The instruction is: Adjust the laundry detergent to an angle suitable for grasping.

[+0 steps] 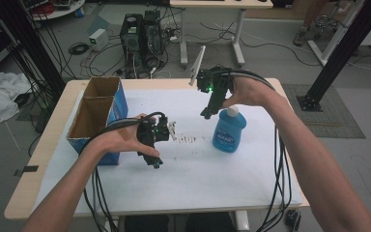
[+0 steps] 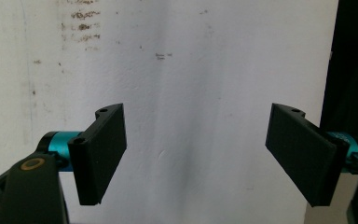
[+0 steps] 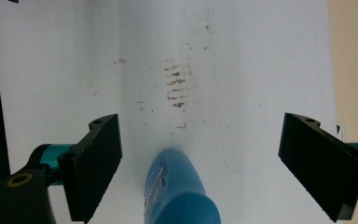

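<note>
A blue plastic bottle (image 1: 229, 129) with a white cap stands upright on the white sheet, right of the middle of the table. My right gripper (image 1: 206, 114) hangs just left of its top, pointing down. In the right gripper view the bottle (image 3: 177, 196) rises low between the wide-open jaws of that gripper (image 3: 205, 161), and neither pad touches it. My left gripper (image 1: 156, 163) hovers over the sheet near the table's centre, next to the box. Its jaws (image 2: 196, 156) stand open with only bare sheet between them.
An open cardboard box (image 1: 96, 113) with blue sides stands at the table's left. Dark smudges (image 1: 188, 139) mark the white sheet (image 1: 183, 183) between the two grippers. Computer towers (image 1: 142, 36) and cables lie on the floor beyond the far edge.
</note>
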### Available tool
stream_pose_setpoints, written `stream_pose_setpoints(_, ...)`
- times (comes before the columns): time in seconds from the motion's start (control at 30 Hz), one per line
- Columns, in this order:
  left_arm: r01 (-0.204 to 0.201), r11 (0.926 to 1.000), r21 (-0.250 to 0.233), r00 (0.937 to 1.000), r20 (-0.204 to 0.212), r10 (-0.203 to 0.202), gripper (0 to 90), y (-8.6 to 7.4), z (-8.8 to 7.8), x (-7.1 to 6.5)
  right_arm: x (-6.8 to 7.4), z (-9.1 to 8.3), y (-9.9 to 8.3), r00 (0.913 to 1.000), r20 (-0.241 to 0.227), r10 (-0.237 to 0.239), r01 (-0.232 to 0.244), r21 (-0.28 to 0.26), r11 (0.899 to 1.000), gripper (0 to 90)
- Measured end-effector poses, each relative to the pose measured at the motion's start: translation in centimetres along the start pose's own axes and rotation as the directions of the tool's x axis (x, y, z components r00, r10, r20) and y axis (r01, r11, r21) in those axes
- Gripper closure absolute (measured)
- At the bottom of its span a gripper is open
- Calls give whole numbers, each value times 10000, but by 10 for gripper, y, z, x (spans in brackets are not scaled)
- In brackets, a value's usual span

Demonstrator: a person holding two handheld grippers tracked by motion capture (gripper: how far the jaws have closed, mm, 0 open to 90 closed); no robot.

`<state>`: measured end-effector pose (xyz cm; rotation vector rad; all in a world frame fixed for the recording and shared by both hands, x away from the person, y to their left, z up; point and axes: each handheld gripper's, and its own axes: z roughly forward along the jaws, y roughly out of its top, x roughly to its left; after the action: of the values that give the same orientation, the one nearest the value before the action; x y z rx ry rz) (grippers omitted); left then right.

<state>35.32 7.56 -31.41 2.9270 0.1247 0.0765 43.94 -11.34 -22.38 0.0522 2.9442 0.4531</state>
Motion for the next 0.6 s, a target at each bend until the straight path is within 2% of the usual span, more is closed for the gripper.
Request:
stream_pose_setpoints(0.2,9,10000,-96,10000,-52,-10,204,1,-1,-1,0,0,0,9999,125,79,-79,-23,10000,125)
stream_pose_setpoints(0.6,14,10000,-51,10000,-66,-14,204,1,-1,-1,-1,1,-2,9999,71,123,-123,13,9999,124)
